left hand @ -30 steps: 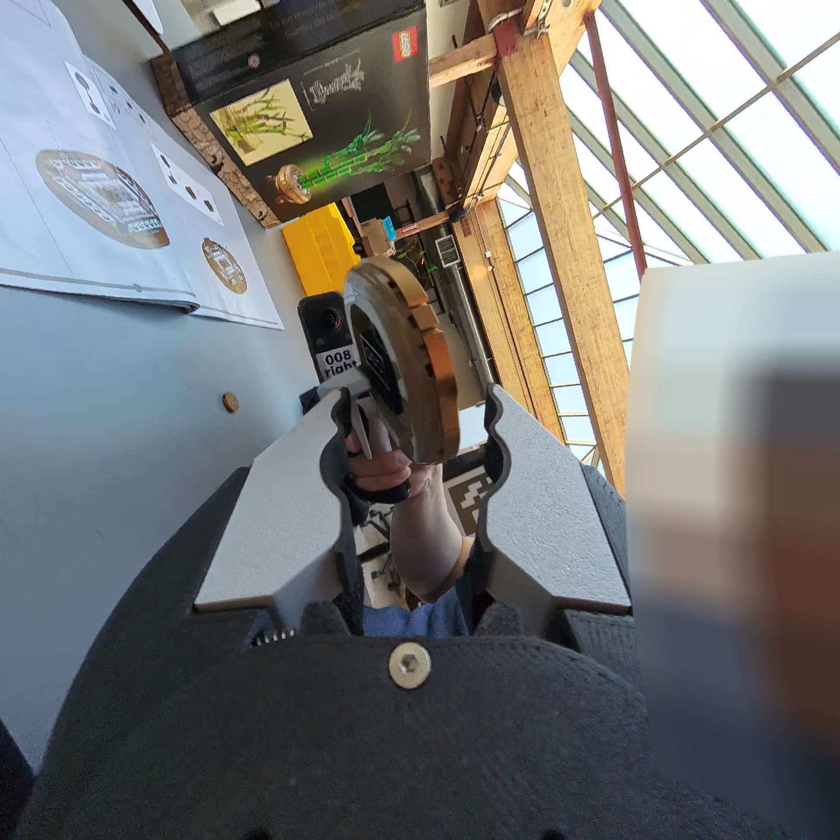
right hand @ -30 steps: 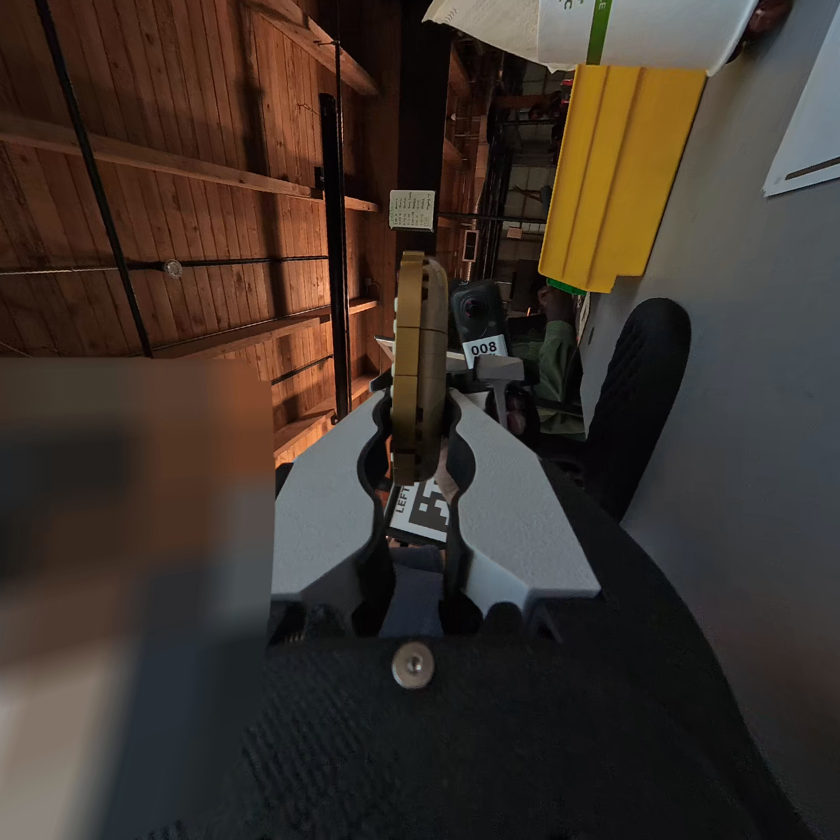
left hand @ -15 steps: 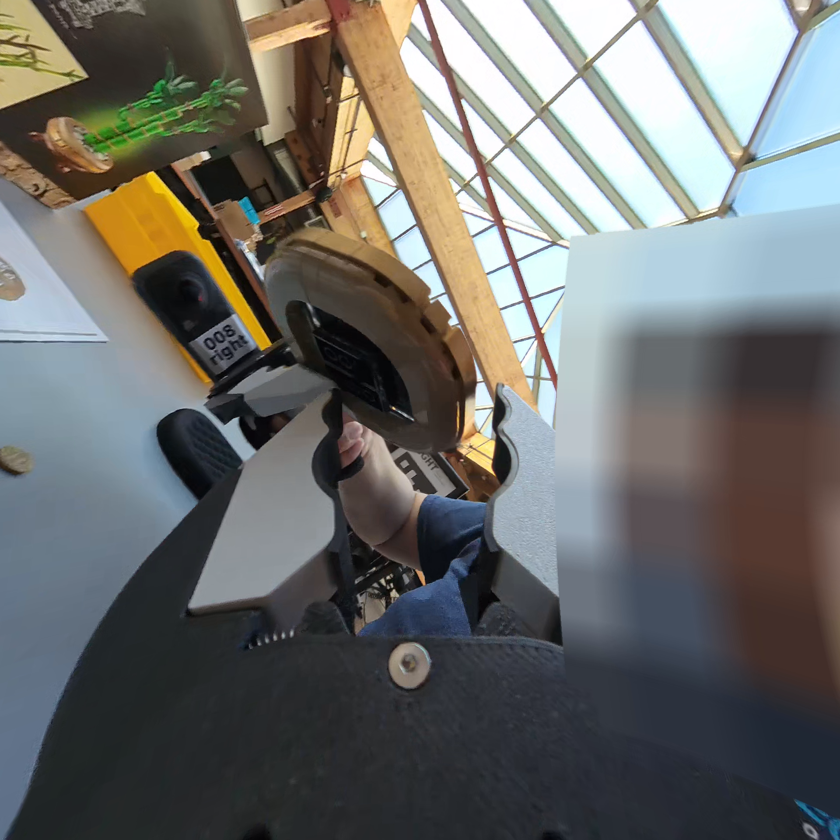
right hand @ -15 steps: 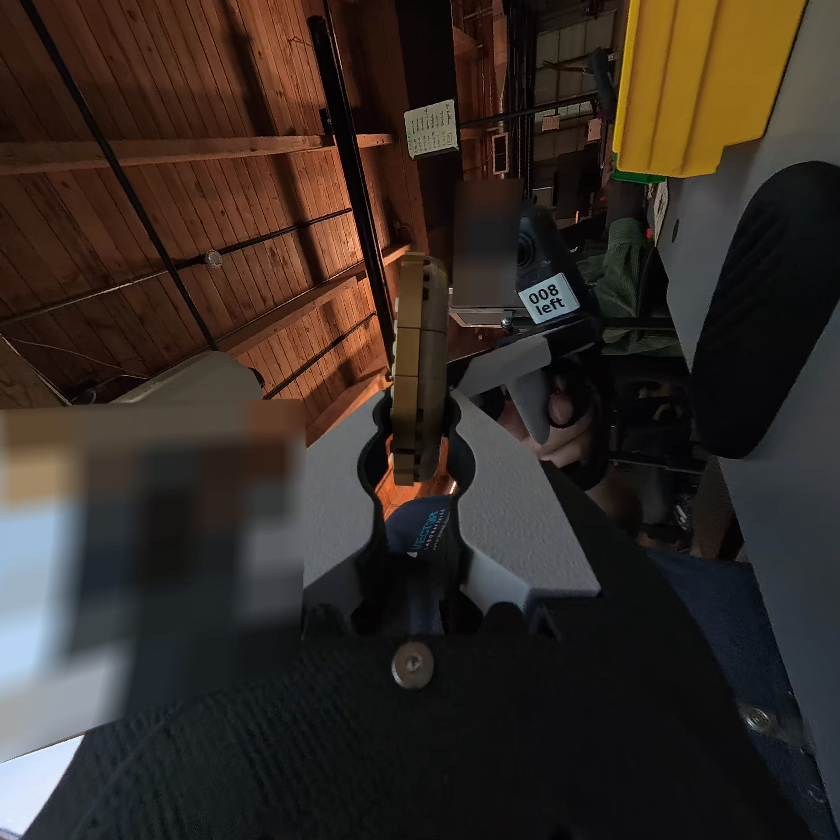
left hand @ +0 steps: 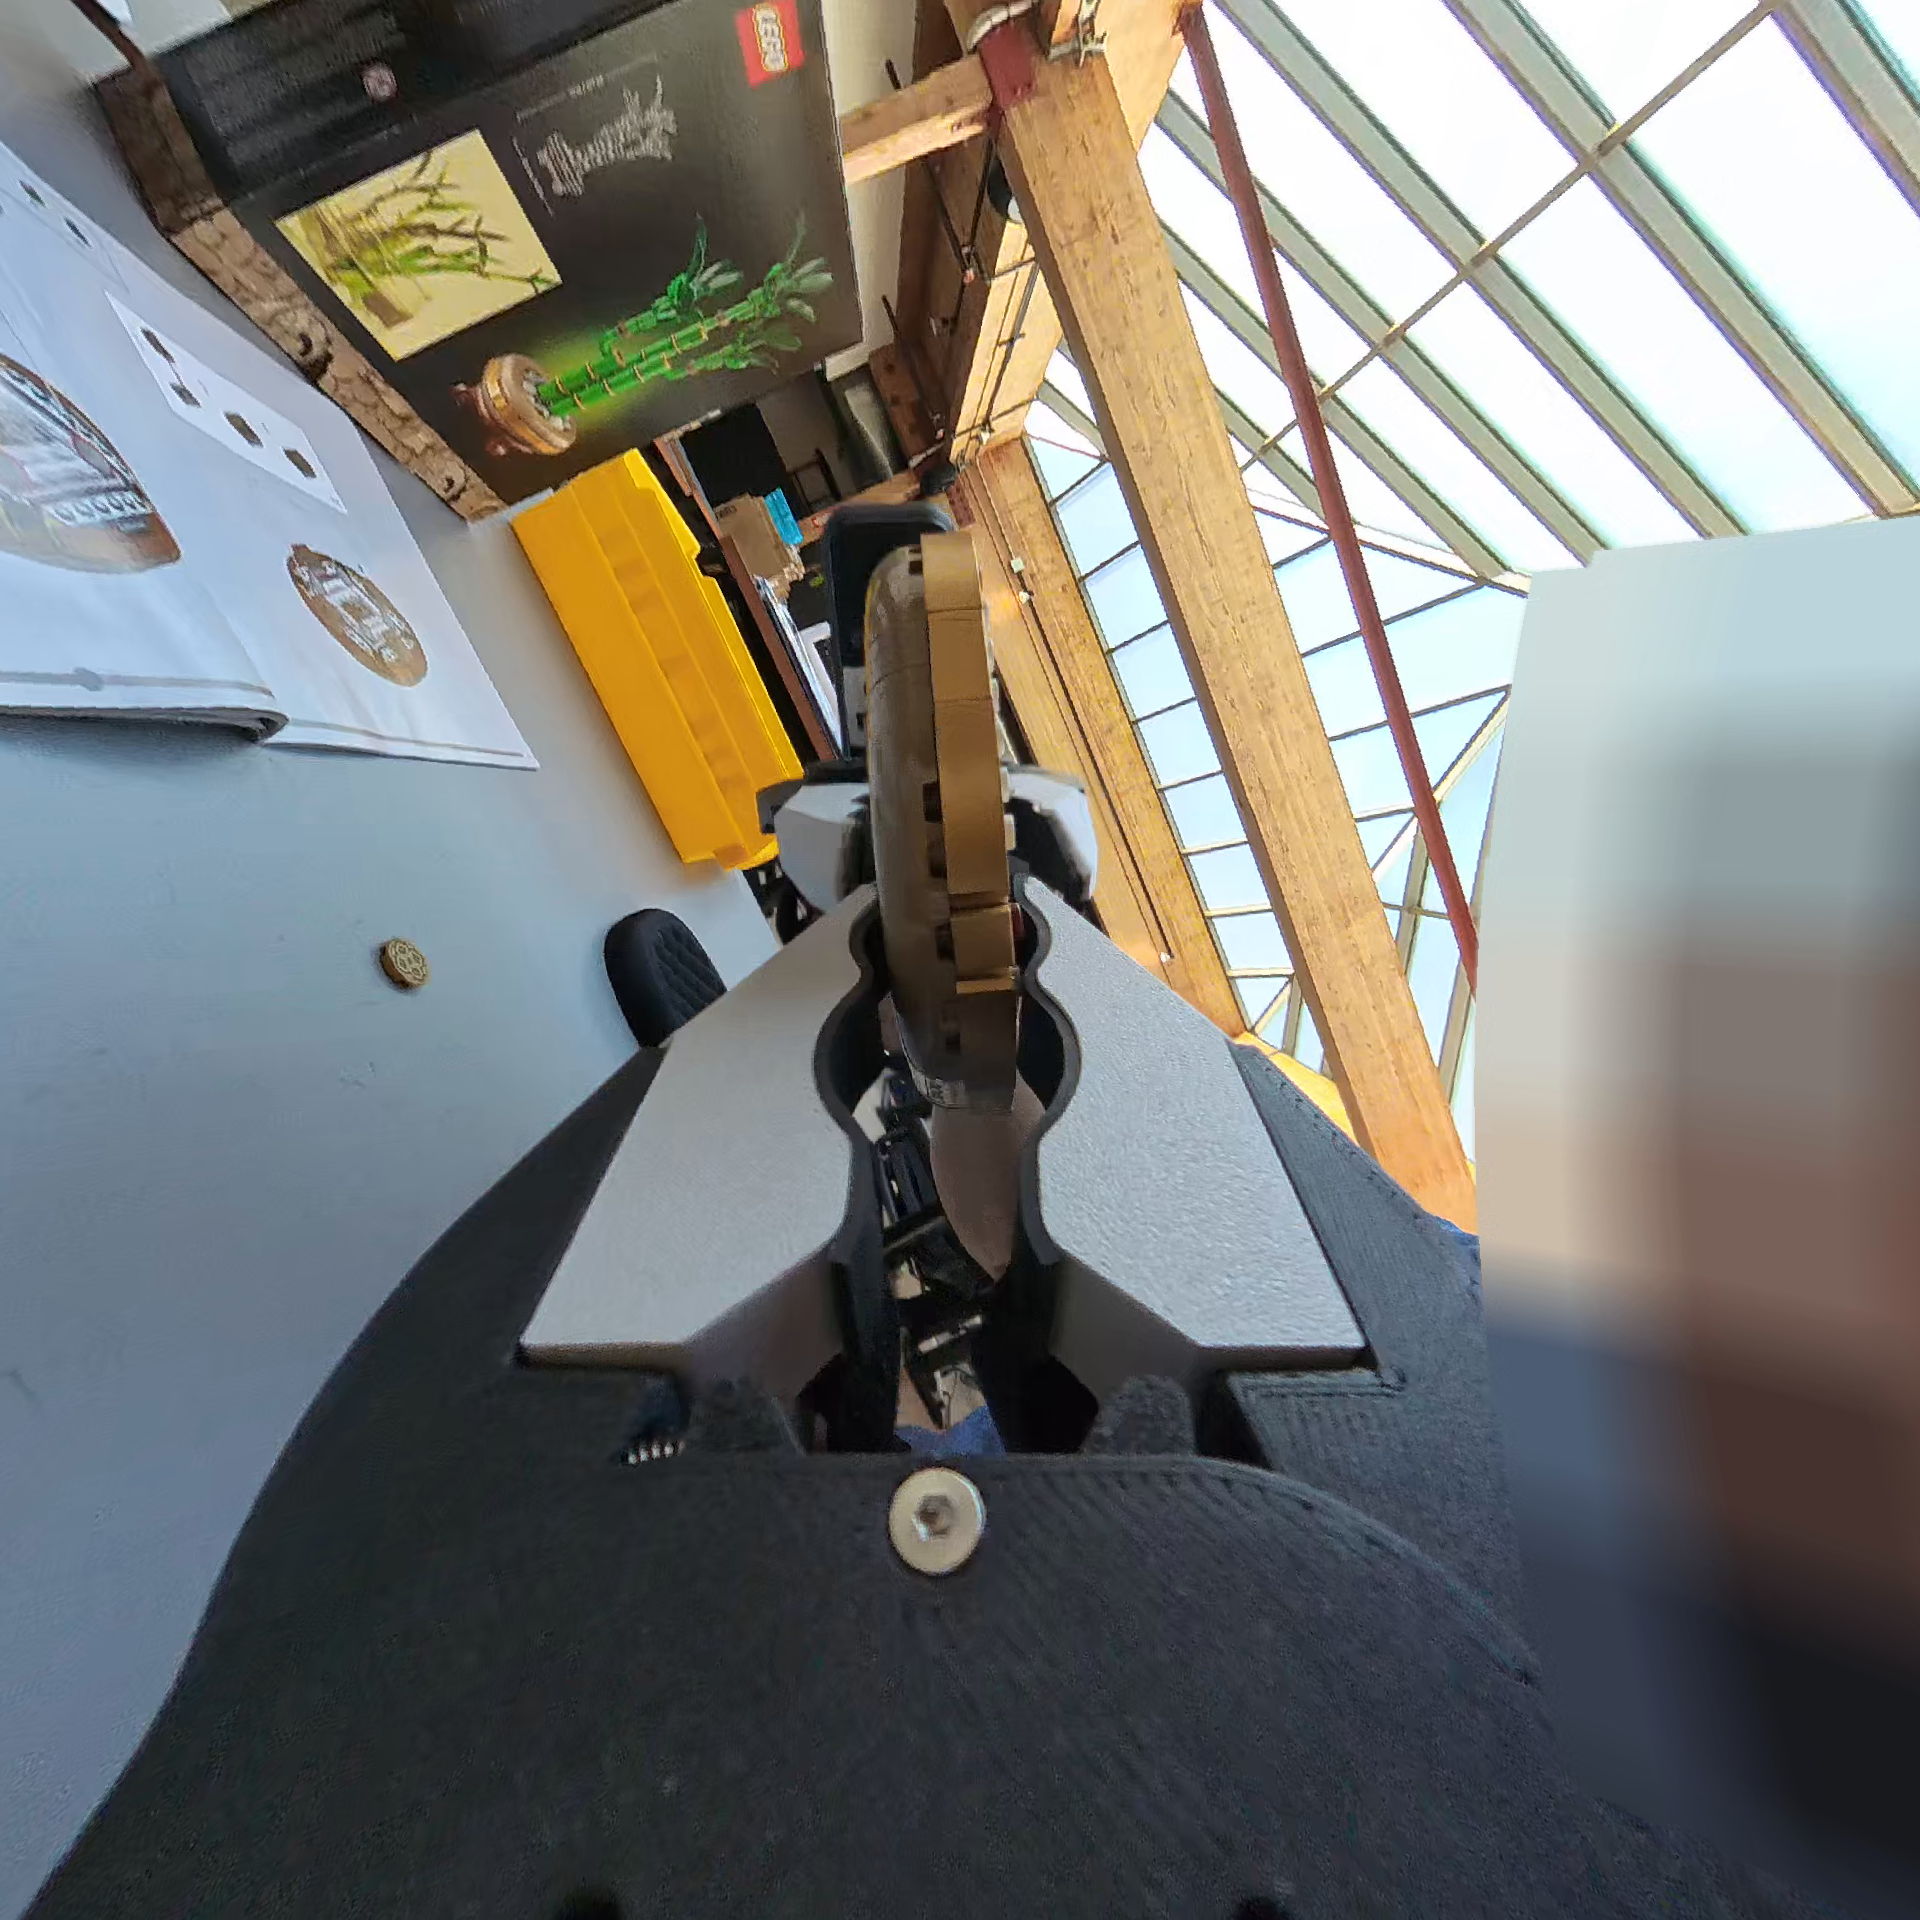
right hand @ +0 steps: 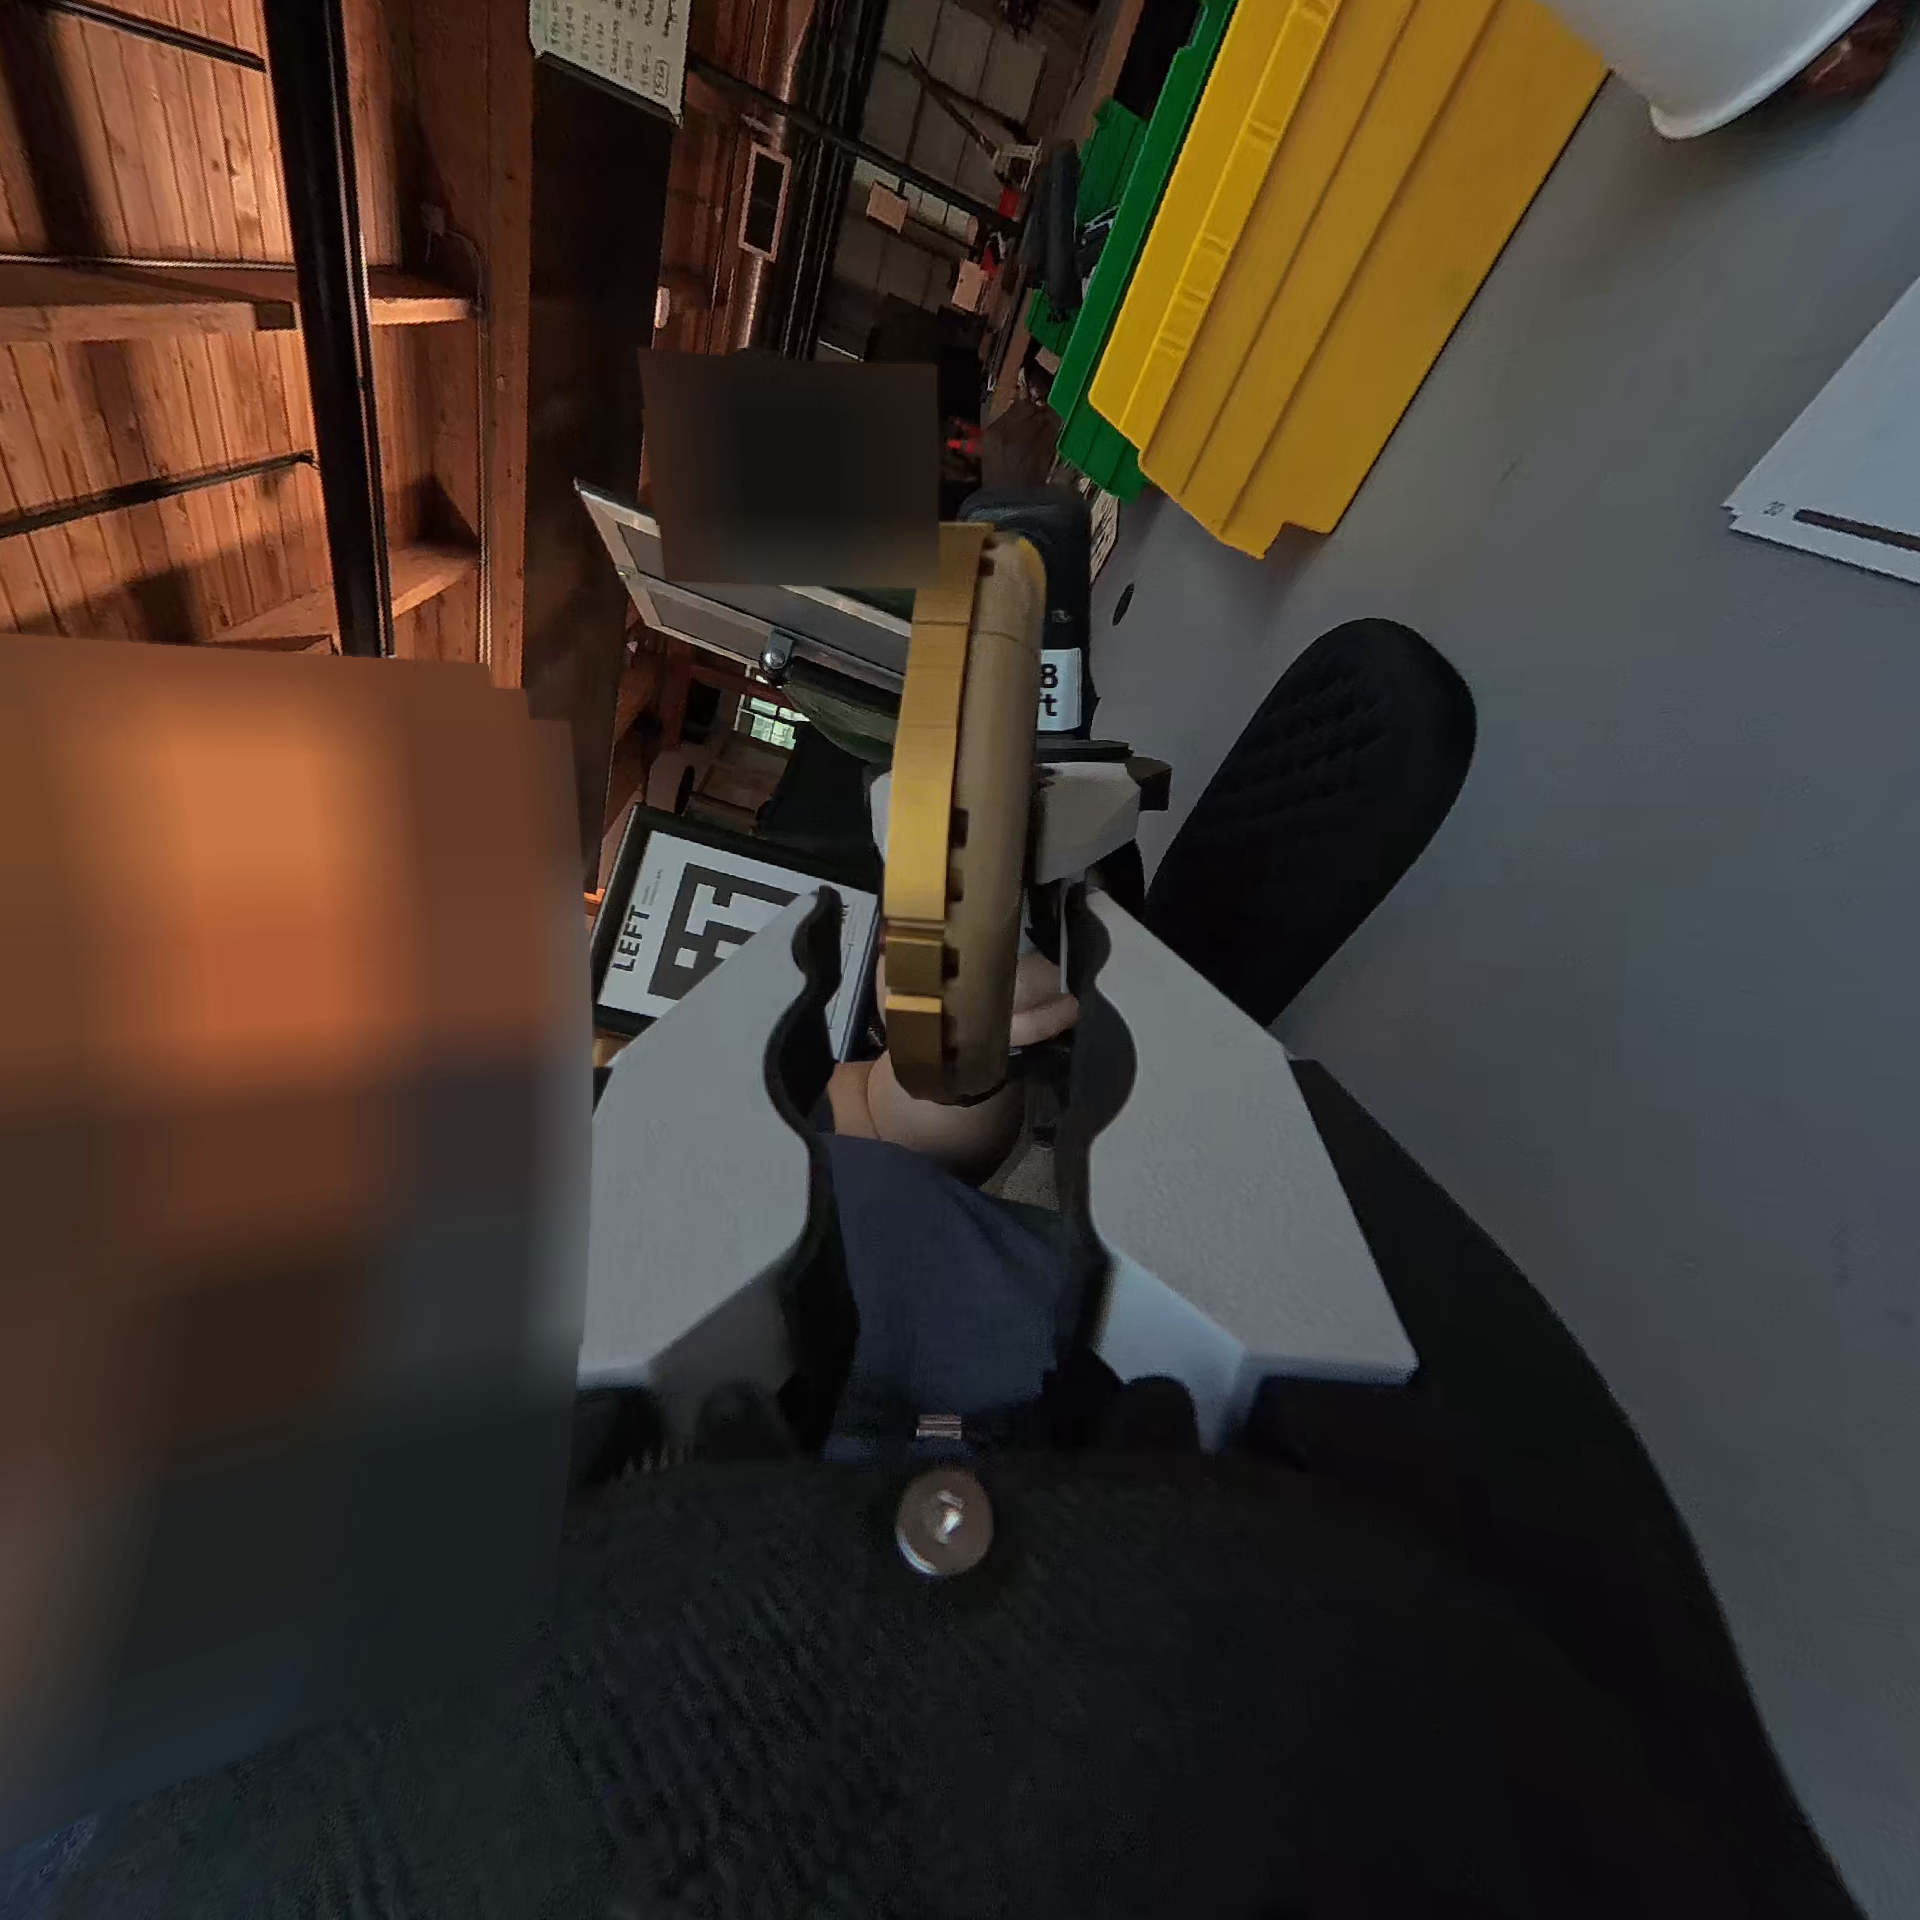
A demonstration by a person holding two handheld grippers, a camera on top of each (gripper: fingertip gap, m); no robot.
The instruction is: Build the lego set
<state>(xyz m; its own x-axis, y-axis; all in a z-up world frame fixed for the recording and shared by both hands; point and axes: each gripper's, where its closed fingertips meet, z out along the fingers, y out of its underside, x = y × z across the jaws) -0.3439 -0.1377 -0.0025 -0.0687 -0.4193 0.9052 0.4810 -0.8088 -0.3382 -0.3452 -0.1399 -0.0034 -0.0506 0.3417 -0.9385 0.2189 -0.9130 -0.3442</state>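
Note:
A round gold-and-tan lego disc stands on edge in the air above the grey table. My left gripper is shut on the disc's near rim. In the right wrist view the same disc sits between my right gripper's open fingers, with a gap on each side. The left gripper's grey finger shows behind the disc there. The right gripper's fingers show spread on either side of the disc's far rim in the left wrist view.
An open instruction booklet and the black lego box lie at the table's far side. A yellow bin, a black padded object and a small gold round piece are on the table. A green bin sits behind the yellow one. Only a small space, under 4 cm, lies between the two pairs of fingers.
The right gripper was shut on the disc and has opened. The left gripper was open and has closed on the disc's opposite rim. Both views have swung.

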